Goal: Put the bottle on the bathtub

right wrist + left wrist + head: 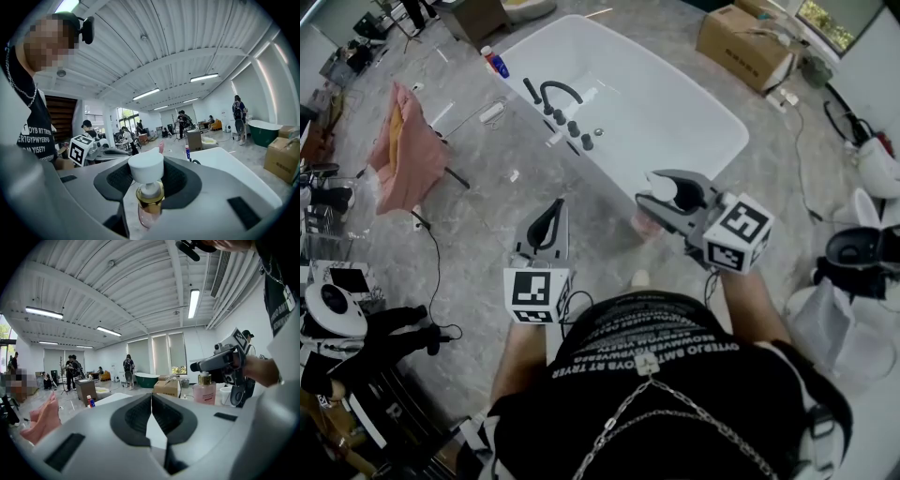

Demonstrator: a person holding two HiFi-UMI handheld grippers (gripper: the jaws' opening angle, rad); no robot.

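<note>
Bottle (645,223), pink with a gold collar and a white pump head, hangs in the air just beside the bathtub's (741,141) near corner, not touching it. The right hand-held gripper (667,194) holds it: its own view shows both jaws pressed to the neck just under the pump, with the pink body dangling below. The left hand-held gripper (546,225) hovers off the bathtub's faucet-side rim, nearer the person, its jaws pressed together with nothing between them.

The step in hand looks like the carry, with the grasp made and the placing not yet begun. The next move probably calls for bringing the bottle over the flat rim at the near corner, clear of the black faucet (558,94) and its knobs farther along that rim. It should go down upright until the base rests on the rim, and only then should the jaws part. Held by the neck, the body may swing, so a slow, steady descent seems wise.
</note>
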